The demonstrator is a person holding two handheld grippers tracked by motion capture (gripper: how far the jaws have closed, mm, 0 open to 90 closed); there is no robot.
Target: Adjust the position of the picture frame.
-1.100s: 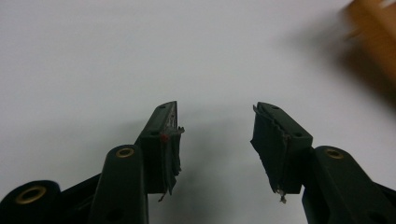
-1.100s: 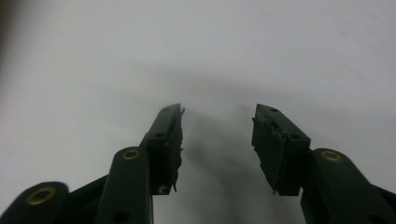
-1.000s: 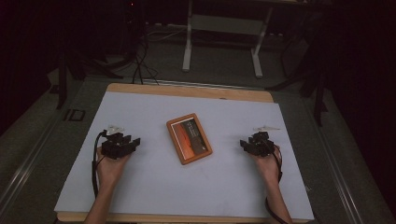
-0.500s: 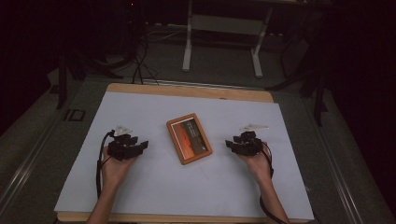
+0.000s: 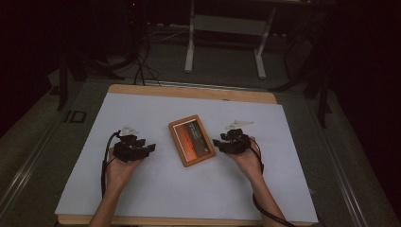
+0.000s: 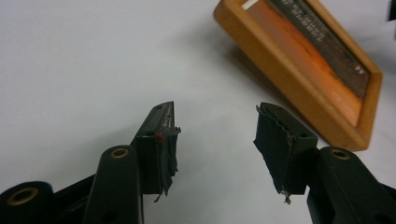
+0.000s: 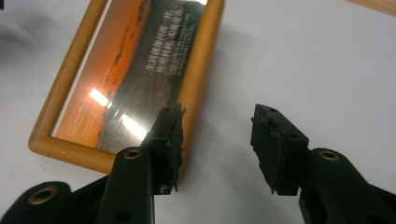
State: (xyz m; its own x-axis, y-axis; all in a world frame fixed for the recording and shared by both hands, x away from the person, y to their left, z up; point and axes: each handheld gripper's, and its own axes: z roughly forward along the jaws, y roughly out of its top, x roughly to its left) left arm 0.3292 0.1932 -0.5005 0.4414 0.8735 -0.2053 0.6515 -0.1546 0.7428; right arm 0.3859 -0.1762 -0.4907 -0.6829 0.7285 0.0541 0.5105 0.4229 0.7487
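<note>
High view: 1 wooden picture frame, lying flat near the centre of the white sheet that covers the desk, turned a bit off square. 2 claws, 2 hands. Left claw sits left of the frame, clearly apart from it, pointing toward it; forearm comes up from the bottom edge, palm under the tool. Right claw is just beside the frame's right edge, also pointing inward; can't tell contact from up here. A cable loops down along the left wrist. Each tool carries 1 grey plate on top.

Left gripper view: both jaws spread, about half way, having just been opening; nothing between them, only bare sheet. Pads look frayed at the edges. Frame lies ahead and to the upper right, near the right-hand jaw tip but not touching it. Claw held low, aimed across the sheet at a shallow angle.

Right gripper view: jaws spread wide, nothing pinched. Left-hand jaw tip overlaps the frame's long wooden side in the picture; touching or just above, can't tell. Right-hand jaw is over bare sheet. Frame holds an orange print w/ a dark text band; glare spots on the glass. Claw tilted down toward the desk.
</note>
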